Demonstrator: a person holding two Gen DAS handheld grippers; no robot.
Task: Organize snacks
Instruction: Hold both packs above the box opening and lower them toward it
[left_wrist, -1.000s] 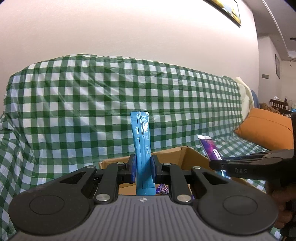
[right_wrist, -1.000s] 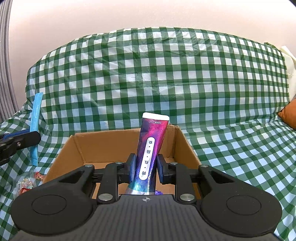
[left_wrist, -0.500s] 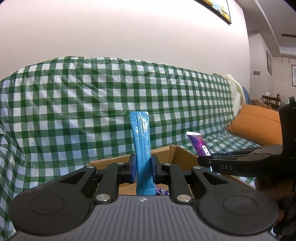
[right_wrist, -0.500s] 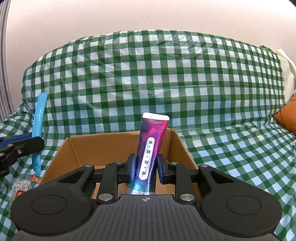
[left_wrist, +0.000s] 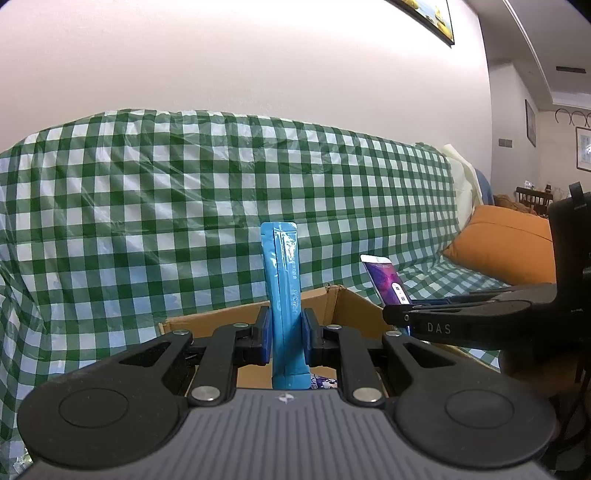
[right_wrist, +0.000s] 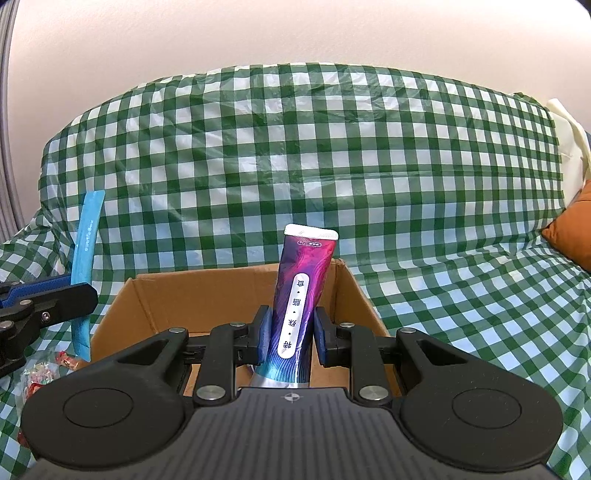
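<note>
Left wrist view: left tool (left_wrist: 284, 330) clamped on upright blue sachet (left_wrist: 282, 295); right tool (right_wrist: 289, 334) gripping purple packet (right_wrist: 301, 306), top tilted right.

L claw (left_wrist: 284, 332) w/ blue sachet (left_wrist: 282, 306) sits lower vs 1 s ago: cardboard box (right_wrist: 221, 295) drops in its view, more wall above sofa. R claw (right_wrist: 288, 334) w/ purple pouch (right_wrist: 301, 302) now nearer the box, closer to L claw.

Even, soft indoor light, sharp focus throughout, strong fisheye bending at edges, dark vignetted corners.
</note>
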